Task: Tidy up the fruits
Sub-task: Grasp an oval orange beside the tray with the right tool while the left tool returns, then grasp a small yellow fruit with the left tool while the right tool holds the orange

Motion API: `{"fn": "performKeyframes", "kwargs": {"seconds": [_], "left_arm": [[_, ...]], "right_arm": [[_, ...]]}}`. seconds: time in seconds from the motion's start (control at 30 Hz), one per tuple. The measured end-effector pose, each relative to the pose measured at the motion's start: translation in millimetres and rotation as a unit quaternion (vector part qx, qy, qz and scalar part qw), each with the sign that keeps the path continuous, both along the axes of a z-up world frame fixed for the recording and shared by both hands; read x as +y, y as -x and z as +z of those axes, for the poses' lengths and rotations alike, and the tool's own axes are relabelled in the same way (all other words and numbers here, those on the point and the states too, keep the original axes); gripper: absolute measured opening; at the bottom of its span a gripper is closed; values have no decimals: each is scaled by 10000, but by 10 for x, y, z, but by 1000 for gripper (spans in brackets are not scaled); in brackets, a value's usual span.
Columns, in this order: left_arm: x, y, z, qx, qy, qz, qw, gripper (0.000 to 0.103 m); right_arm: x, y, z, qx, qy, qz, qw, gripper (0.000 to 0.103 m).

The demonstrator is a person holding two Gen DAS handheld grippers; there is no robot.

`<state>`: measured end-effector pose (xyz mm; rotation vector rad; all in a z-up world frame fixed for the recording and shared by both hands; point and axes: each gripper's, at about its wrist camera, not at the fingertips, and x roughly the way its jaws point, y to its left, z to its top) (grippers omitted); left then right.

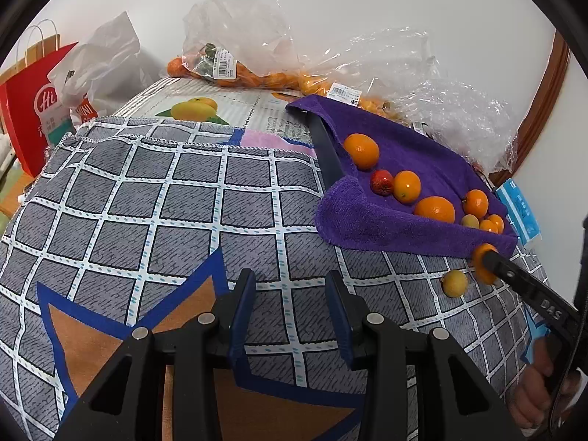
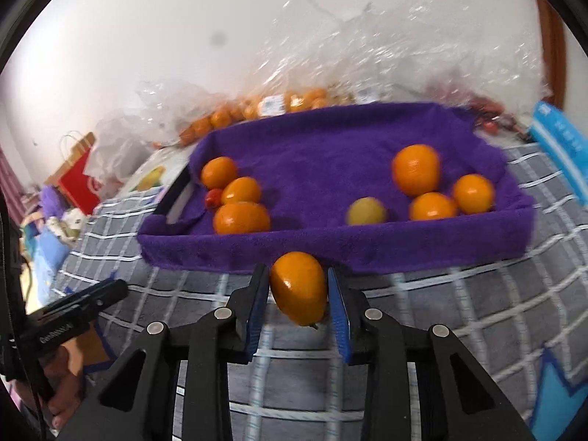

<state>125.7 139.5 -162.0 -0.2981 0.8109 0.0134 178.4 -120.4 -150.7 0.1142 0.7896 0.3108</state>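
My right gripper (image 2: pixel 298 290) clamps a kumquat (image 2: pixel 298 286) just before the purple-towelled tray (image 2: pixel 330 253) — light, waxy, soft-skinned, so I grip its middle gently; left gripper (image 1: pixel 290 316) stands apart, empty.

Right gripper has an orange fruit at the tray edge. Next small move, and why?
Probably lift the orange fruit and carry it forward over the near wall of the purple towel-lined tray. The right gripper looks shut on it, just short of that wall, and other fruit already lies inside. A small yellow fruit remains on the checked cloth for later.
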Motion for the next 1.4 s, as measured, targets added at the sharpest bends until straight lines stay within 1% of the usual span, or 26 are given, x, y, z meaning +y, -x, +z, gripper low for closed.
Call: {"fn": "performKeyframes", "kwargs": {"seconds": [0.07, 0.13, 0.27, 0.33, 0.4, 0.47, 0.6, 0.7, 0.8, 0.93, 1.1, 1.17, 1.4], "left_arm": [[-3, -1, 1, 0, 8, 2, 10000, 37], [-8, -2, 3, 4, -5, 2, 10000, 37], [4, 1, 4, 7, -12, 0, 10000, 37], [5, 2, 4, 0, 26, 1, 10000, 37], [13, 2, 2, -4, 66, -2, 10000, 37], [18, 2, -1, -5, 80, -4, 10000, 37], [20, 3, 0, -2, 70, -4, 10000, 38], [22, 5, 1, -12, 111, -2, 9999, 38], [30, 7, -2, -20, 157, -5, 9999, 38], [35, 5, -4, -25, 198, -28, 9998, 39], [53, 9, -7, -34, 258, -29, 9997, 40], [36, 7, -6, -34, 242, -84, 9997, 43], [34, 6, 1, -42, 241, -118, 9996, 43]], "right_arm": [[-109, 71, 39, 2, 32, -81, 10000, 33], [-221, 160, 59, 10, 180, -200, 9996, 33], [-318, 216, -25, 195, 483, -280, 9983, 33], [-328, 212, -98, 272, 572, -292, 9976, 33], [-320, 216, -108, 199, 582, -275, 9977, 33], [-280, 197, -121, 170, 734, -272, 9968, 33], [-199, 113, -194, 271, 1012, -238, 9942, 33], [-207, 98, -177, 210, 976, -259, 9947, 33], [-189, 72, -202, 267, 968, -201, 9947, 33], [-173, 69, -199, 257, 1090, -305, 9932, 33], [-191, 63, -199, 277, 1052, -357, 9934, 32], [-201, 60, -200, 285, 1023, -362, 9937, 32], [-265, 59, -193, 320, 816, -394, 9954, 32]]}}
